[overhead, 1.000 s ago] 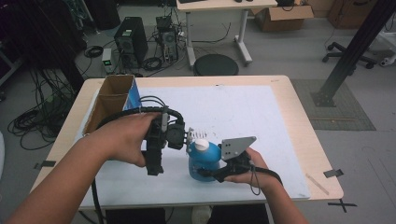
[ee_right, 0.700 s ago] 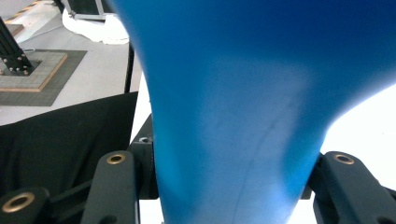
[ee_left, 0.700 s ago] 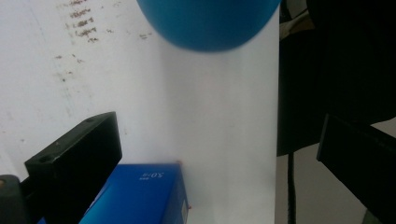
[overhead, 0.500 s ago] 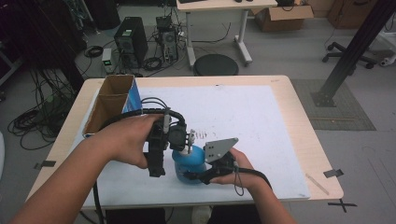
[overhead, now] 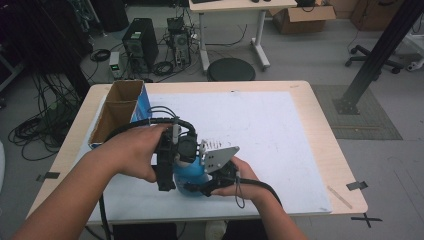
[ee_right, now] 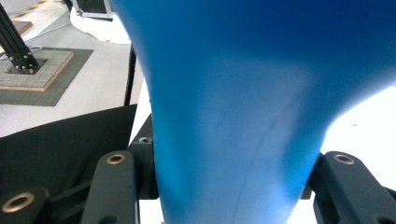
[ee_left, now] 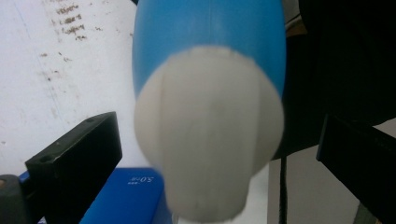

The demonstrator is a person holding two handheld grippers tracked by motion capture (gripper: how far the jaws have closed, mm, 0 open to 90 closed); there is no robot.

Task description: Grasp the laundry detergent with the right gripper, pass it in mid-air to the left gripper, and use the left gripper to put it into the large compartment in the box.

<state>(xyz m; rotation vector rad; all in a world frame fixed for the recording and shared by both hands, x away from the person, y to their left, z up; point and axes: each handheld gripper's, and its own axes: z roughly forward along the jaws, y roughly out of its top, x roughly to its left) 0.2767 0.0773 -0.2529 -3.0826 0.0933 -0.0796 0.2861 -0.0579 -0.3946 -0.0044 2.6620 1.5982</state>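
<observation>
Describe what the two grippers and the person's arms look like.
Both grippers are black. The left gripper trails a thick black cable that loops over the hand. The right gripper carries a grey three-cornered plate with small holes, and a thin black cable. The forearms are bare, no sleeves in view.

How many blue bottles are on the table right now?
1. The blue bottle stands near the table's front edge, clamped by the right gripper, its white cap between the left gripper's open jaws. The cardboard box could hide more.
</observation>
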